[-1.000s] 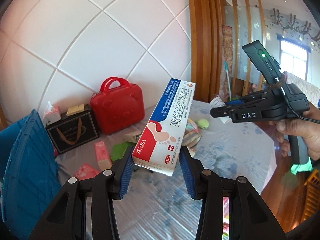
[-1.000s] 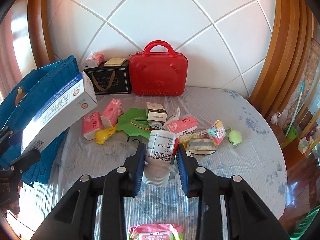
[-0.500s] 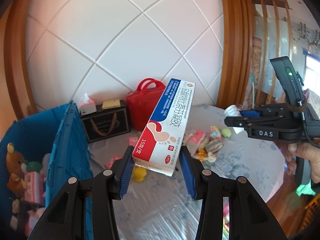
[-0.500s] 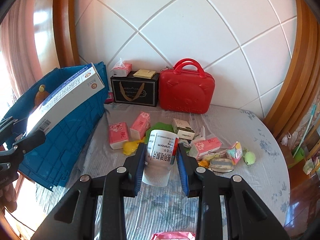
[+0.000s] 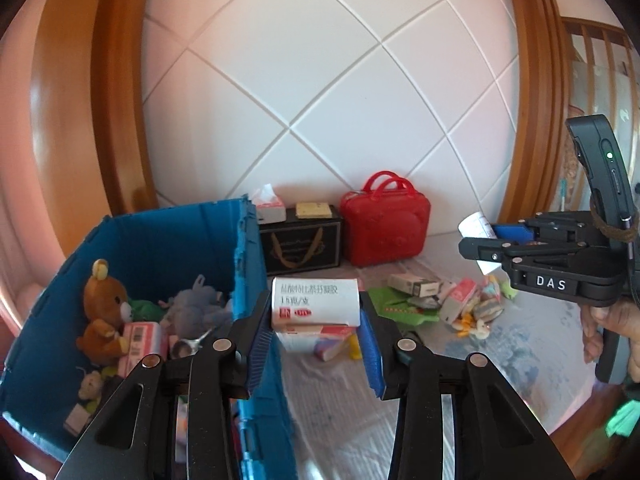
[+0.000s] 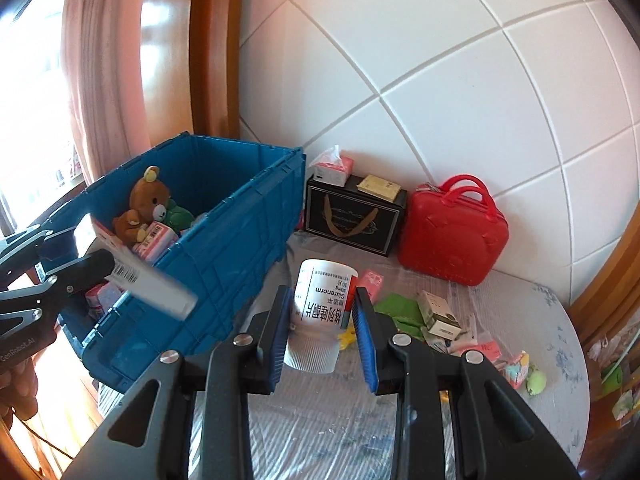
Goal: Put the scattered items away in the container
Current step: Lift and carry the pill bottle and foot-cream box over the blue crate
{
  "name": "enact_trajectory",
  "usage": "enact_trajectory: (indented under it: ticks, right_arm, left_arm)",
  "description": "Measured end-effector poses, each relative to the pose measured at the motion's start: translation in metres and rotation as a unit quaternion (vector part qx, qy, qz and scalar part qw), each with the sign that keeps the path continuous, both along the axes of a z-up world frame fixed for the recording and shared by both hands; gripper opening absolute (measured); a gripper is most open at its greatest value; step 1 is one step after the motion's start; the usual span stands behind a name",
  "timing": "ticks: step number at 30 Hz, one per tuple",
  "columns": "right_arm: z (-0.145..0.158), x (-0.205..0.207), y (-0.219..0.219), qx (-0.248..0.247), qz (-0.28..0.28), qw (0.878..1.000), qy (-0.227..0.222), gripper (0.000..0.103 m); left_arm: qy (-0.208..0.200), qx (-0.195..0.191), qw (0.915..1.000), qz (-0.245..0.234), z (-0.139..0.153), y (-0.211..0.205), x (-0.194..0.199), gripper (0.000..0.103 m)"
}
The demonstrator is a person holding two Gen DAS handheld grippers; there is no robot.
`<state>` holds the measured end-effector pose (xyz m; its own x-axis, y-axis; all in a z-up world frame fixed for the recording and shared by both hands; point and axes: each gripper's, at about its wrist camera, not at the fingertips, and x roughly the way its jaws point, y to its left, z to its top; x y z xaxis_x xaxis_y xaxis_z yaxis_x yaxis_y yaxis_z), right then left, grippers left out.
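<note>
Left tongs (image 5: 316, 338) closing on medicine box (image 5: 315, 307) beside blue crate (image 5: 168, 240).

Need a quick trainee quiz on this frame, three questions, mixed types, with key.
1. What does the right gripper hold?
A) white pill bottle
B) green cloth
C) tissue pack
2. True or false: the teddy bear lies outside the blue crate.
3. Name one thing on top of the black gift box.

Key: 1 A. 2 False, it sits inside the crate. 3 The pink tissue box (a flat yellowish box also counts).
</note>
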<state>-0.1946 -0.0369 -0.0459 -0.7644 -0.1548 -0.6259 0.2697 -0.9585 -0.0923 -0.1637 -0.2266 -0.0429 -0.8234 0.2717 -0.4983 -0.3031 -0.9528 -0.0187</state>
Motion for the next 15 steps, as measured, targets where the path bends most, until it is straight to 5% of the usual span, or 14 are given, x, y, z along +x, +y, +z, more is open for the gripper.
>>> enact_trajectory:
  ticks: [8, 15]
  right_arm:
    - [0.007, -0.014, -0.065, 0.004, 0.048, 0.999, 0.007, 0.03]
    - [0.018, -0.028, -0.106, 0.0, 0.076, 0.997, 0.014, 0.03]
  left_arm:
    - [0.015, 0.042, 0.999, 0.0, 0.003, -0.046, 0.003, 0.039]
    - [0.048, 0.027, 0.9983, 0.021, 0.02, -0.081, 0.002, 0.038]
